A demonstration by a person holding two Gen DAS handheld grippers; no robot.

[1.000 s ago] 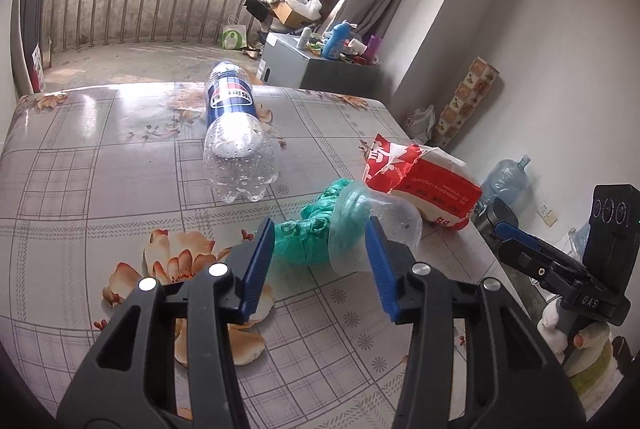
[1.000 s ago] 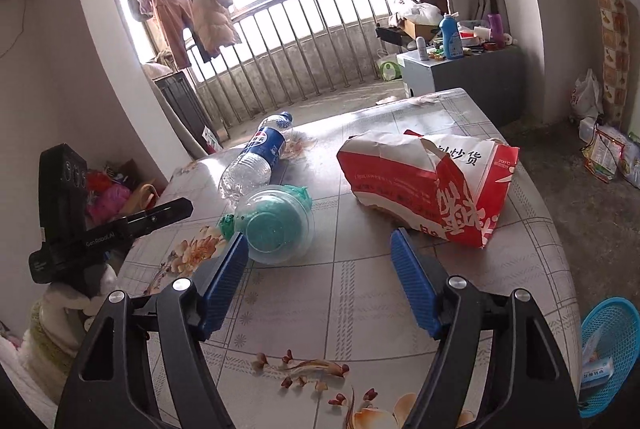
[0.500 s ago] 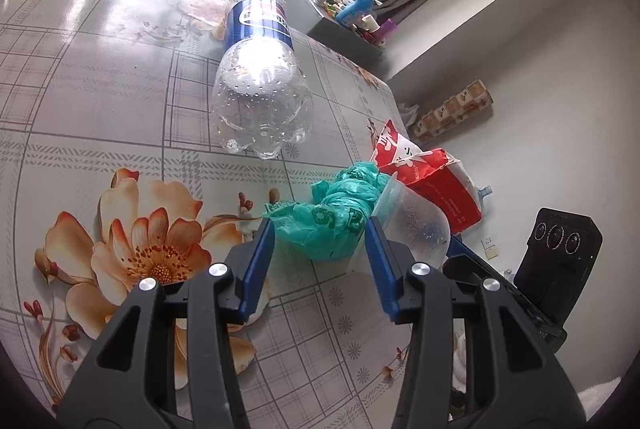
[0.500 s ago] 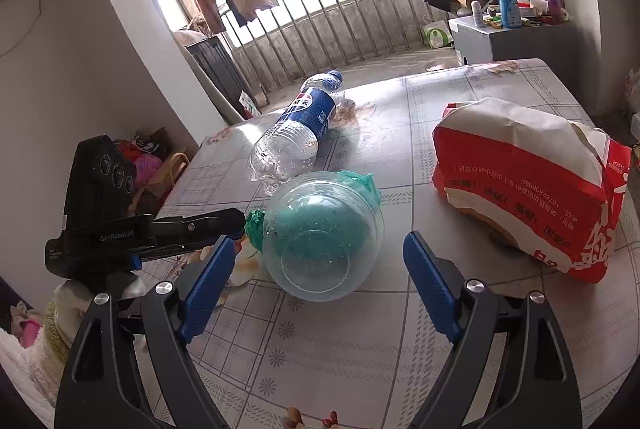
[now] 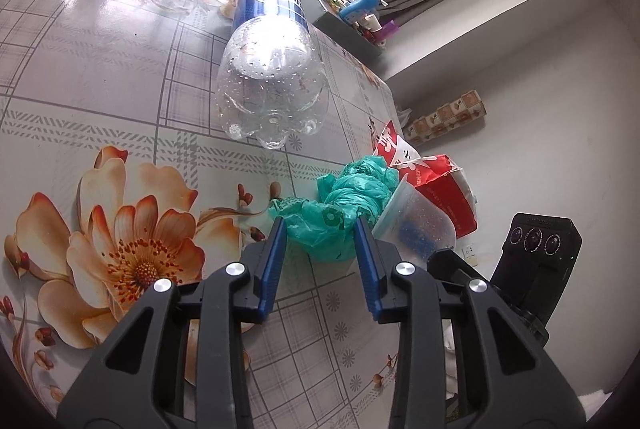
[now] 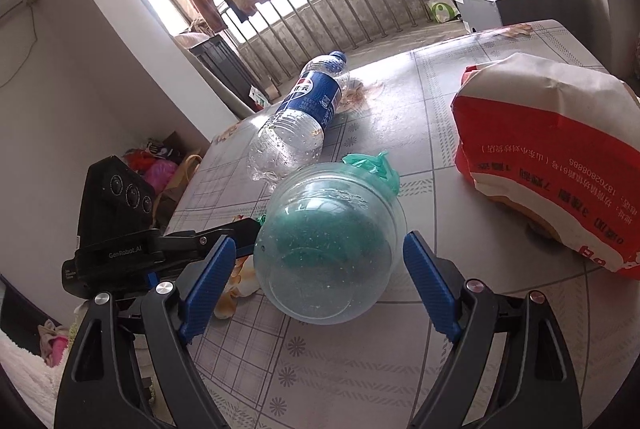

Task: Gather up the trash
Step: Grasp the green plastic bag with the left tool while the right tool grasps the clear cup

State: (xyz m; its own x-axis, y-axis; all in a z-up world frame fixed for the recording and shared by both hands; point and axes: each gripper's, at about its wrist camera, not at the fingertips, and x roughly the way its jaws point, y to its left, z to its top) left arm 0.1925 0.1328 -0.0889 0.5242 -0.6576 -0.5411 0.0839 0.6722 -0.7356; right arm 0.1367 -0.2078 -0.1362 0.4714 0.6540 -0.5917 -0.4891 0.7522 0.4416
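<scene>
Left wrist view: the left gripper (image 5: 320, 241) sits at lower centre of the frame, its blue fingers (image 5: 273, 269) parted and set to either side of the crumpled green plastic bag (image 5: 344, 205). Whether the pads press the bag cannot be told. The bag lies on the floral table (image 5: 100, 77), with its far end tucked into the mouth of the clear plastic cup (image 5: 416, 225), which lies on its side just right of centre. This view shows the cup from the side and the bag almost whole. The empty clear bottle (image 5: 272, 69) lies above centre, base toward the camera. The red paper bag (image 5: 444, 185) is partly hidden behind the cup.

Right wrist view: the right gripper (image 6: 318, 269) occupies the lower frame, tongs wide apart, flanking the cup (image 6: 328, 245) without touching it. Here the cup presents its base to the camera; the bag (image 6: 376, 169) shows only as a small tuft above the rim and as green colour through the cup wall. The bottle (image 6: 304, 121) shows its full length, blue cap toward the upper centre. The red paper bag (image 6: 552, 173) fills the right side. The left gripper (image 6: 224, 229) enters from the left edge.
</scene>
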